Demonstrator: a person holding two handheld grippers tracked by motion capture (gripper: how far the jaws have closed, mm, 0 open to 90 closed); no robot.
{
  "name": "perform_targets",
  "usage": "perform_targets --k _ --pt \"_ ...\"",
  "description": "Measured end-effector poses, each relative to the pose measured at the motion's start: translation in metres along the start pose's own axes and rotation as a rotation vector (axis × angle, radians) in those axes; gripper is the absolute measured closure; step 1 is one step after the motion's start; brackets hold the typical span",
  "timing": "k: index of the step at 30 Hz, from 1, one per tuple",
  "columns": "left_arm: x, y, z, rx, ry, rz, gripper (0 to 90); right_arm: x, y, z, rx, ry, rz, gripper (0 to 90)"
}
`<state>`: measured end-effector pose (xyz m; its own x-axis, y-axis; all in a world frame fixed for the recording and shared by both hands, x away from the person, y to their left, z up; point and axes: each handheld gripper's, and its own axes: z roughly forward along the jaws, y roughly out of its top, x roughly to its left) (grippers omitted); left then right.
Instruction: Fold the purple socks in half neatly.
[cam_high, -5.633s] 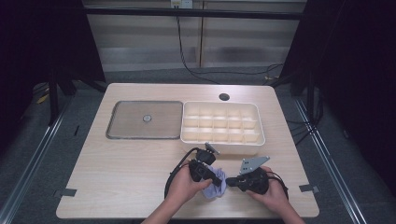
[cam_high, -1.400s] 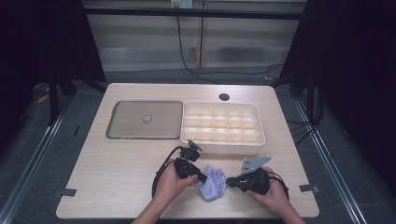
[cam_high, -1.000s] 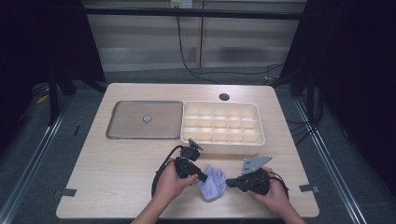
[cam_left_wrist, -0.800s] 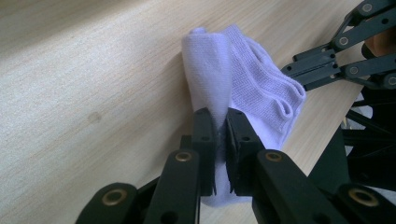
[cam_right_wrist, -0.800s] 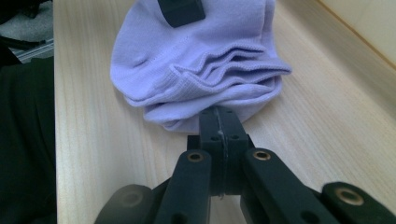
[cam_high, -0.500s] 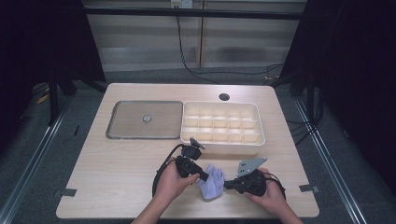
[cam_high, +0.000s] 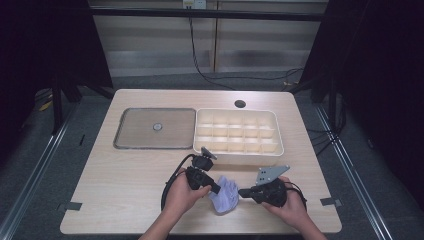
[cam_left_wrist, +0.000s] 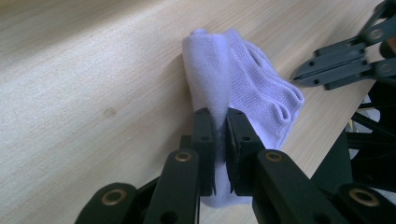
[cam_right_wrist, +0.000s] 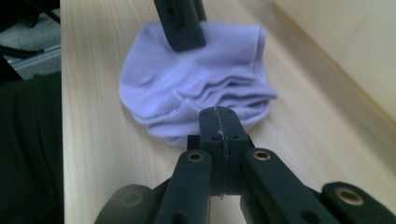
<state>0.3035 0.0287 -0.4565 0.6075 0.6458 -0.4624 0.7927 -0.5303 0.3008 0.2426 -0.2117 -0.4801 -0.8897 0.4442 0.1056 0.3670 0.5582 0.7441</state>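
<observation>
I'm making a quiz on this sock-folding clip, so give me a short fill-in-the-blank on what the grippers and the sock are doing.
1. The left gripper is shut on a fold of the ____ sock.
2. The right gripper has its jaws ____, with nothing between them.
3. The sock lies on the wooden ____, in front of the compartment tray.
4. Left of the compartment tray lies its flat ____, with a small knob in its middle.

Missing words: lavender; shut; table; lid

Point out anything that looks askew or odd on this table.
Nothing stands out. The sock is bunched because the left gripper pinches a fold of it; tray and lid sit square.
</observation>
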Motion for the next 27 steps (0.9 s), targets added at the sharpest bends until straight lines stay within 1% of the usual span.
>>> perform_targets --k 1,3,6,8,9,12,13,14,16,17,19,21,23,25,26,27 --pt "0.000 0.000 0.000 0.004 -0.001 0.000 83.1 0.000 0.002 -0.001 -0.011 -0.001 0.005 90.0" --pt "0.000 0.000 0.001 -0.001 -0.003 -0.003 83.2 0.001 0.007 0.000 -0.014 0.000 0.003 90.0" --pt "0.001 0.000 0.001 0.004 0.002 -0.004 83.1 0.001 0.014 0.002 -0.029 -0.002 0.003 90.0" --pt "0.001 -0.001 0.002 -0.002 0.000 -0.013 83.1 0.003 0.020 0.003 -0.039 0.007 -0.006 90.0" --pt "0.002 -0.001 0.002 -0.001 0.000 -0.012 83.1 0.004 0.024 0.006 -0.043 0.014 -0.010 90.0" --pt "0.002 -0.001 0.003 0.001 -0.002 -0.014 83.1 0.007 0.029 0.011 -0.049 0.022 -0.017 90.0" --pt "0.003 -0.001 0.003 0.000 -0.012 -0.014 83.1 0.008 0.030 0.013 -0.045 0.029 -0.015 90.0" --pt "0.003 -0.001 0.003 -0.003 -0.005 -0.017 83.1 0.009 0.031 0.017 -0.038 0.029 -0.018 90.0" --pt "0.004 -0.001 0.003 0.001 -0.024 -0.014 83.1 0.010 0.031 0.023 -0.029 0.035 -0.024 90.0" --pt "0.002 -0.001 0.002 0.000 -0.010 -0.021 83.0 0.011 0.032 0.025 -0.025 0.040 -0.022 90.0" --pt "0.003 -0.001 0.002 0.000 -0.010 -0.020 83.0 0.014 0.032 0.032 -0.012 0.053 -0.026 90.0" --pt "0.003 -0.001 0.003 -0.008 -0.014 -0.027 83.0 0.016 0.032 0.039 0.012 0.052 -0.044 90.0" --pt "0.003 -0.002 0.003 -0.006 -0.018 -0.020 83.0 0.017 0.028 0.046 0.041 0.049 -0.055 90.0" --pt "0.002 -0.001 0.002 0.008 -0.025 -0.019 82.8 0.017 0.026 0.048 0.056 0.045 -0.052 90.0" --pt "0.003 -0.001 0.003 0.004 -0.044 -0.017 82.7 0.016 0.025 0.049 0.054 0.050 -0.054 90.0" --pt "0.003 -0.001 0.003 0.004 -0.039 -0.016 82.6 0.016 0.025 0.050 0.060 0.048 -0.058 90.0"
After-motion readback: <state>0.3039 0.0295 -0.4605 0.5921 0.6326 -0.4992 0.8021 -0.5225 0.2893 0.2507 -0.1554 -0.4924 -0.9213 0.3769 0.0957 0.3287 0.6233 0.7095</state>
